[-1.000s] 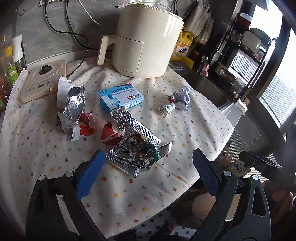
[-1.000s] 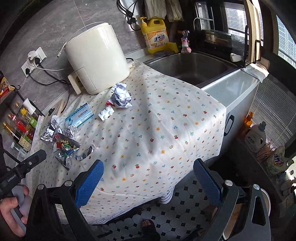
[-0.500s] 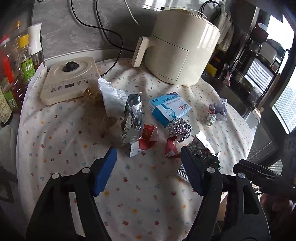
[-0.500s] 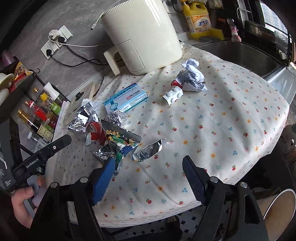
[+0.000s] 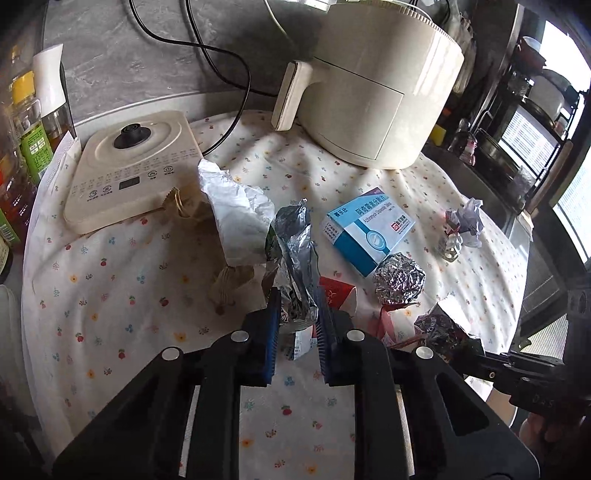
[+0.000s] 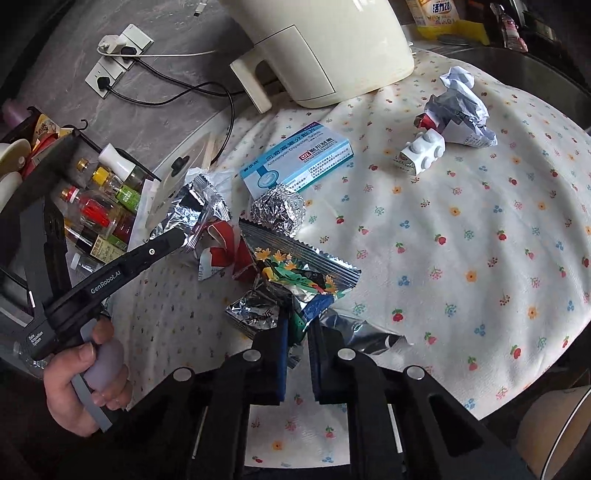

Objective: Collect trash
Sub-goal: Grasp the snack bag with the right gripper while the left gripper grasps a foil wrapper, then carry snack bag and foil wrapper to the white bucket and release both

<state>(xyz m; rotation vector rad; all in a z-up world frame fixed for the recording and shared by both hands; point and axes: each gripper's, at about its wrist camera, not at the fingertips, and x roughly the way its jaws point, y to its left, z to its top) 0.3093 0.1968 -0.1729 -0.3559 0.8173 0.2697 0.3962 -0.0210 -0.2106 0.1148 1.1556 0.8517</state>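
Left gripper (image 5: 295,325) is clamped on a silver foil wrapper (image 5: 293,254) mid-tablecloth (image 5: 110,295); right gripper (image 6: 297,343) is clamped on a printed snack wrapper (image 6: 295,269) near the front edge. Nothing is judged collected yet. Left lying: one medicine box (image 5: 367,229), one foil ball (image 5: 399,278), one crumpled paper (image 6: 460,107).

Air fryer (image 6: 325,48) top cropped by frame; detergent bottle (image 6: 432,11) cut off; medicine box (image 5: 367,230) fine print illegible.
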